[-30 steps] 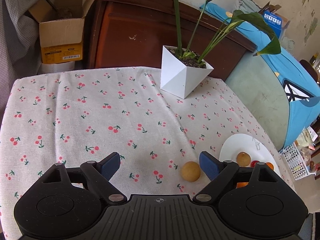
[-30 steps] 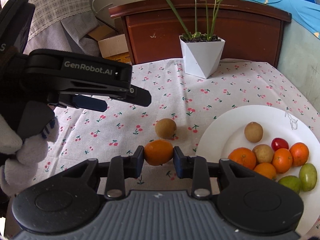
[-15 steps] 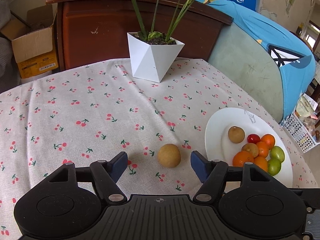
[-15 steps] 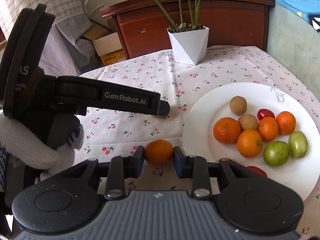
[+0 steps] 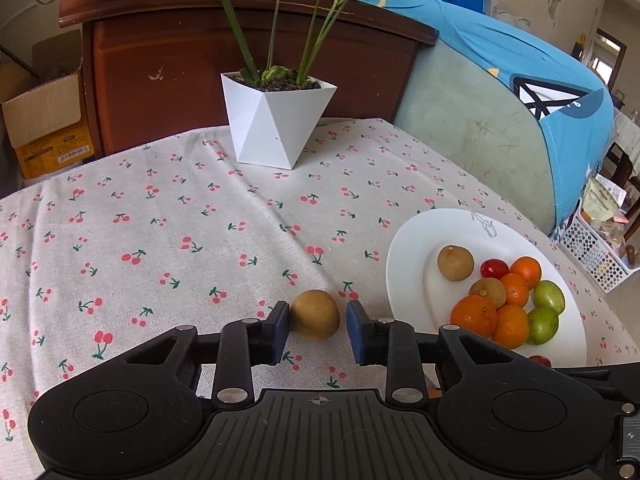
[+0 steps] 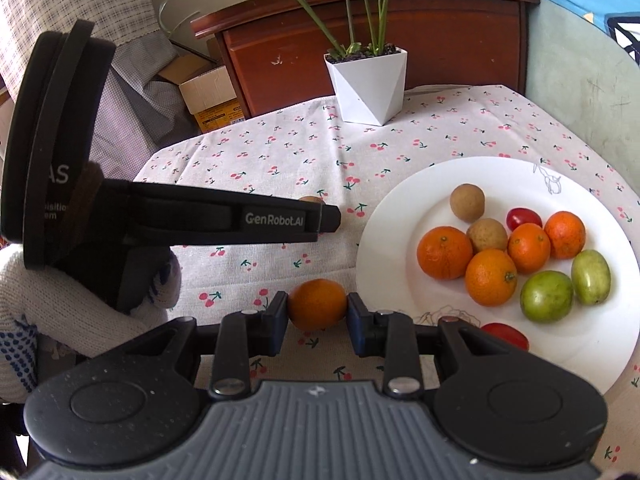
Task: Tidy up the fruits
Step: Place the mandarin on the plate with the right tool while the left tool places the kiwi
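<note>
A round brown fruit lies on the cherry-print tablecloth, between the fingers of my left gripper. The jaws stand narrow around it, the left pad touching it, a small gap at the right pad. My right gripper is shut on an orange, held just left of the white plate. The plate holds several oranges, brown fruits, green fruits and red tomatoes. In the right wrist view the left gripper's body hides most of the brown fruit.
A white faceted plant pot stands at the back of the table, before a dark wooden cabinet. A cardboard box sits at the back left. A blue-covered chair stands to the right.
My left gripper moved forward around the brown fruit and its jaws narrowed onto it. My right gripper, still holding the orange, moved closer to the plate.
</note>
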